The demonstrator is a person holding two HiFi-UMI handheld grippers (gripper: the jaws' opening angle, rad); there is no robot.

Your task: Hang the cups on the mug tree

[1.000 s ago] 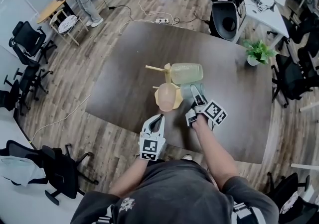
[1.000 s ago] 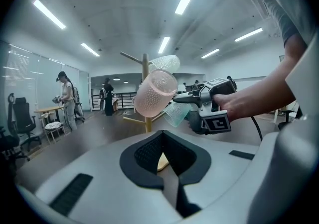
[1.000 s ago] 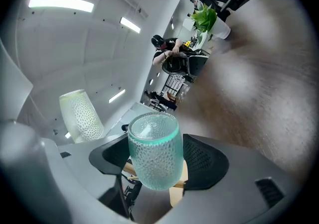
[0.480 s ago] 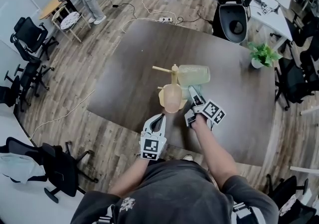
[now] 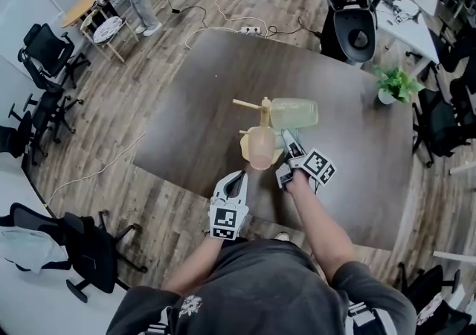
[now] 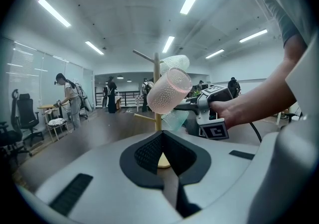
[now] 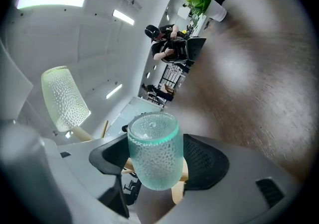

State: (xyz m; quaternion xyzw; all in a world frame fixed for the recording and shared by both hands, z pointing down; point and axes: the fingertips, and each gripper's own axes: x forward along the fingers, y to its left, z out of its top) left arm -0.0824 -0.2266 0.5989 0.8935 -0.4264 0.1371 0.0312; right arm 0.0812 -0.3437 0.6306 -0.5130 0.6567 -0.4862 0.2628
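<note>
On the dark table (image 5: 201, 95) stands a wooden mug tree (image 5: 265, 106). A pale green cup (image 5: 295, 112) hangs on its right side and a peach cup (image 5: 259, 149) on its near side. My right gripper (image 5: 282, 151) is shut on a teal dimpled cup (image 7: 153, 156), held close against the tree just right of the peach cup. A wooden peg (image 7: 177, 193) shows under the teal cup, and the pale green cup (image 7: 65, 98) hangs to its upper left. My left gripper (image 5: 238, 177) is shut and empty, near the table's front edge, pointing at the tree (image 6: 156, 93) and peach cup (image 6: 168, 91).
A potted plant (image 5: 390, 82) sits at the table's far right corner. Office chairs (image 5: 44, 58) ring the table, and cables and a power strip (image 5: 249, 30) lie on the floor beyond it. People stand at the back left and sit at the back right.
My right gripper has carried the teal cup a little closer to the mug tree and slightly lower. The left gripper has stayed where it was.
</note>
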